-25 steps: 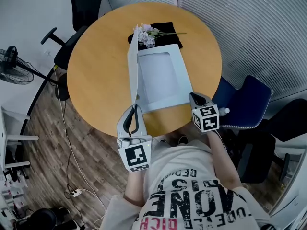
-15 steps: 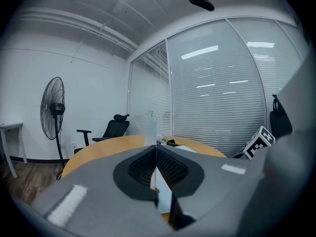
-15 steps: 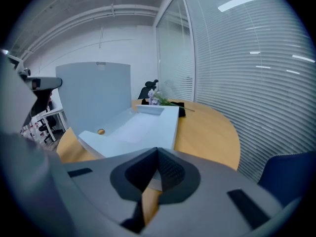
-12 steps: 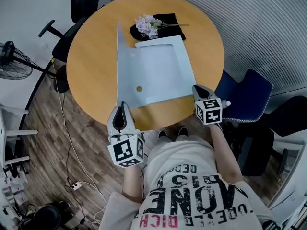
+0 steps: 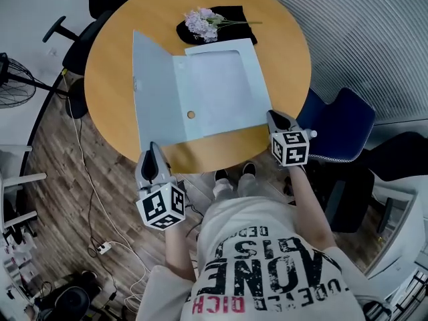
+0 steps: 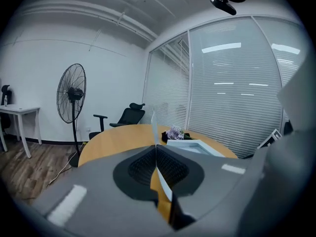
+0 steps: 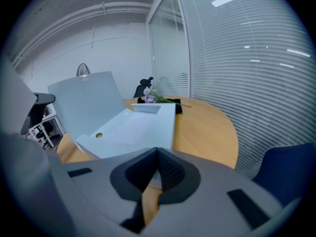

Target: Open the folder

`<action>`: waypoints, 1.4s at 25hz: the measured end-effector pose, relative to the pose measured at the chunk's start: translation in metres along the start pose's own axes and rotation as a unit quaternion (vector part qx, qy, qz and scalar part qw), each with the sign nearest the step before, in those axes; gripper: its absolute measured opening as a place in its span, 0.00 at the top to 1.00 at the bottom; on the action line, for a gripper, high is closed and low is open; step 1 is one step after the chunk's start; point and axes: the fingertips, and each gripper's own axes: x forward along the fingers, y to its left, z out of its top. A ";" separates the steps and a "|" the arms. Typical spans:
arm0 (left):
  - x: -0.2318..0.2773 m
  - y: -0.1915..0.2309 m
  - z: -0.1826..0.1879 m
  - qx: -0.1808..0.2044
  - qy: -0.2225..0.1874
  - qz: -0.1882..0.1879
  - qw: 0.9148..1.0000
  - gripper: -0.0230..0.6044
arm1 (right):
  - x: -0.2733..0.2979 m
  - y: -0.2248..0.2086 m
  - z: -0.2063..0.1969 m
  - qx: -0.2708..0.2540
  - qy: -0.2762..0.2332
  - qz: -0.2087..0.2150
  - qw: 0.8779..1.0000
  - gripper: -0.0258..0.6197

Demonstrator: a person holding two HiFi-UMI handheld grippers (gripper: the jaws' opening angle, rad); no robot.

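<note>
Our left tongs (image 5: 152, 147) clamp the cover (image 5: 151, 89), standing open but not yet flat; our right tongs (image 5: 273, 115) pinch the folder (image 5: 224, 92) by its corner.

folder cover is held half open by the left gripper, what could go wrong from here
1. The left gripper pinches only the near corner of the thin cover; it may slip out or crease.
2. The right gripper is shut on just one corner of the folder, near the table edge, so a pull might swivel it.
3. The flowers lie close behind it.
</note>
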 end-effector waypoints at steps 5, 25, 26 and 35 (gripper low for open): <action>0.003 0.019 -0.010 -0.004 0.017 0.011 1.000 0.93 | 0.000 -0.002 0.002 0.010 -0.006 -0.010 1.000 0.94; 0.017 0.098 -0.067 -0.065 0.068 0.078 0.992 0.87 | 0.000 -0.001 0.000 0.012 -0.004 -0.001 1.000 0.94; 0.018 0.100 -0.069 -0.065 0.071 0.080 0.992 0.87 | 0.000 -0.001 0.000 0.012 -0.004 0.000 1.000 0.94; 0.025 0.114 -0.088 -0.071 0.088 0.097 0.989 0.85 | 0.002 -0.003 -0.001 0.014 -0.005 0.007 1.000 0.94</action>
